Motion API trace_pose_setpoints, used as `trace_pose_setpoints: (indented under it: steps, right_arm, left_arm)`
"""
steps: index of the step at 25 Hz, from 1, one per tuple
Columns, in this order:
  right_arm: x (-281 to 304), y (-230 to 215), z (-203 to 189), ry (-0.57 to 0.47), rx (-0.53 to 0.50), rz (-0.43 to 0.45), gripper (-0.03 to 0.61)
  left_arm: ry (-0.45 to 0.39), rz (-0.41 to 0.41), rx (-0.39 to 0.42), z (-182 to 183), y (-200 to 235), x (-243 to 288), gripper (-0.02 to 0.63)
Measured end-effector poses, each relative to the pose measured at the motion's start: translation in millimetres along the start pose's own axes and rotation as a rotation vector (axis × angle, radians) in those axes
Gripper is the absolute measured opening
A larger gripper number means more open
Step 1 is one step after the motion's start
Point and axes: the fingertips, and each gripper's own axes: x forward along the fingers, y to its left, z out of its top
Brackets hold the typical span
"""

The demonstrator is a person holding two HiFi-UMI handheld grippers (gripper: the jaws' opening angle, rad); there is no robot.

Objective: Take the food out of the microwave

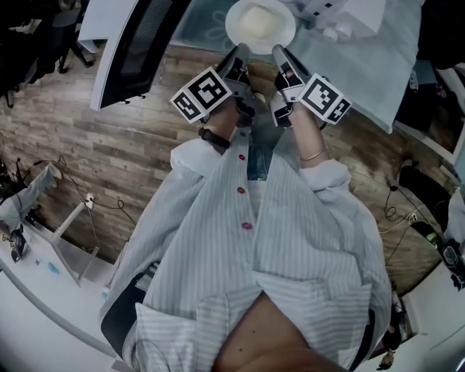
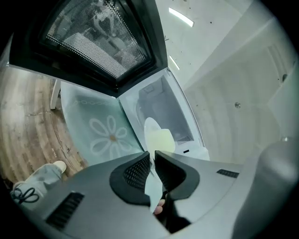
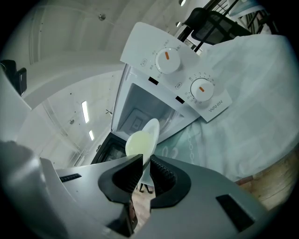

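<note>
Wood floor [image 1: 94, 160], white plate [image 1: 234, 17] w/ pale yellow food [image 1: 260, 22], L tongs [image 2: 153, 157] & R tongs [image 3: 145, 161] clamped on rim.

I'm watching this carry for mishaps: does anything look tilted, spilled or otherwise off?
Nothing stands out. The plate looks level, its rim pinched by the left tool and right tool; no spill shows. The microwave door is open.

Plate [image 1: 232, 29] is held between the left gripper [image 1: 240, 49], on its left rim, and the right gripper [image 1: 280, 51], on its right rim. Food [image 1: 256, 20] lies on the plate. Microwave [image 3: 182, 70] stands behind the plate on the tablecloth [image 1: 363, 69]. Its door [image 1: 138, 43] hangs open to the left.
</note>
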Motion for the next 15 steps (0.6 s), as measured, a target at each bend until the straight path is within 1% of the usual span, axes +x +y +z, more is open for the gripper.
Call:
trace_pose_setpoints:
  steps: [4,15]
  right_arm:
    - [-13.4,10.6,0.8,-0.004,0.000,0.014,0.067]
    - [-33.3,48.4,8.3,-0.056,0.027,0.078,0.067]
  left_arm:
    - [0.001,-0.010,0.000,-3.3,-12.3,-11.2,0.041]
    - [0.019,-0.072,0.034,8.7,-48.9,-37.3,0.041]
